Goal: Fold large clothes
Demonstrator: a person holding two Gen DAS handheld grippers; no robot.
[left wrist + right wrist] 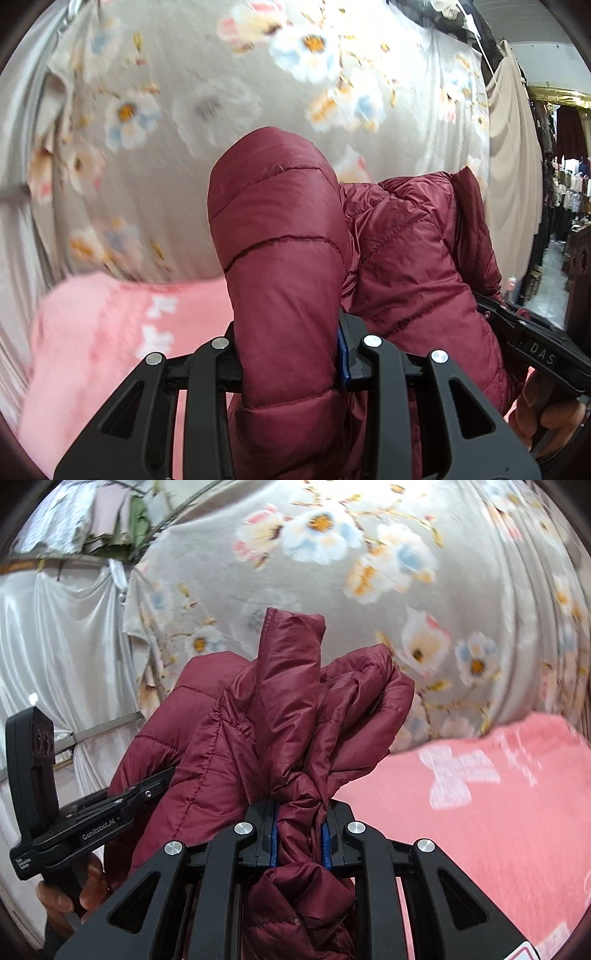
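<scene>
A maroon quilted puffer jacket [406, 251] is held up off the bed between both grippers. My left gripper [291, 365] is shut on a thick padded fold of it [280, 236] that stands up in front of the camera. My right gripper [298, 830] is shut on a bunched, twisted part of the jacket [295, 709], with blue pads pinching the fabric. The right gripper shows at the right edge of the left wrist view [532, 339], and the left gripper shows at the left of the right wrist view [110, 812].
A pink blanket with white bow prints [480, 812] lies below; it also shows in the left wrist view [110, 332]. A grey floral sheet [221, 110] covers the bed behind. Pale curtains [55, 646] hang at left. Hanging clothes and a shop aisle [554, 221] lie at right.
</scene>
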